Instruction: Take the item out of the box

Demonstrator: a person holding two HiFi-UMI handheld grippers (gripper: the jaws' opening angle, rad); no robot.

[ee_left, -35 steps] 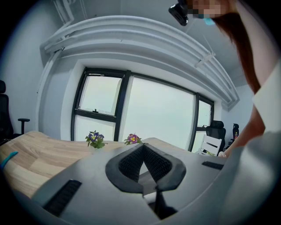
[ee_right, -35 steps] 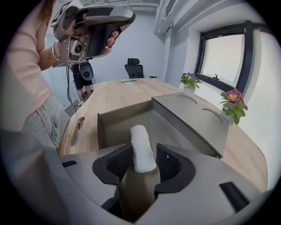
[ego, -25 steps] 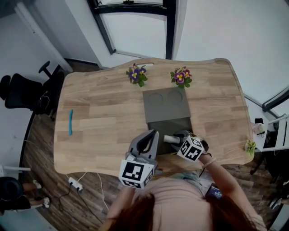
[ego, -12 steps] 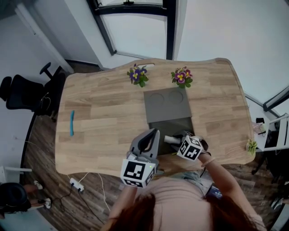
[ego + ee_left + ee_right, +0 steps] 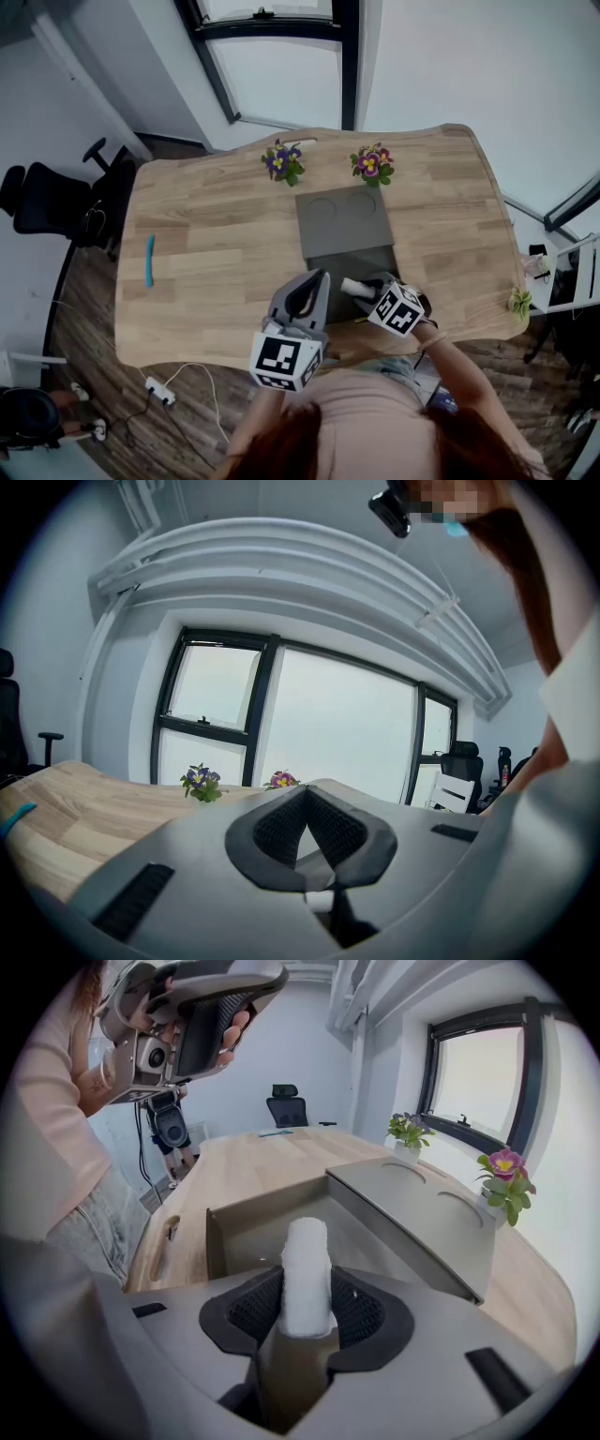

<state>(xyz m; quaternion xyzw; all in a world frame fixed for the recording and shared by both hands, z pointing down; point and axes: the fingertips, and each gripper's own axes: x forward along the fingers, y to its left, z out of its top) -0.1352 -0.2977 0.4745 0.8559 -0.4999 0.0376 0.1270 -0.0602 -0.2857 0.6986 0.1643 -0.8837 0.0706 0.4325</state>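
Right hand-held gripper (image 5: 305, 1309), jaws just closing, pinches white roll (image 5: 306, 1260) (over box (image 5: 267, 1200)).

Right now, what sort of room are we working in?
Probably an office or meeting room: a long wooden table, black office chairs beside it, and big windows.

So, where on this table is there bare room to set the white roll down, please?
The widest bare patch of table lies between the grey box and the blue stick at left. Another lies right of the box, out to the table's edge. The middle is crowded: box, open lid, then a purple-flowered pot and a pink-flowered pot behind.
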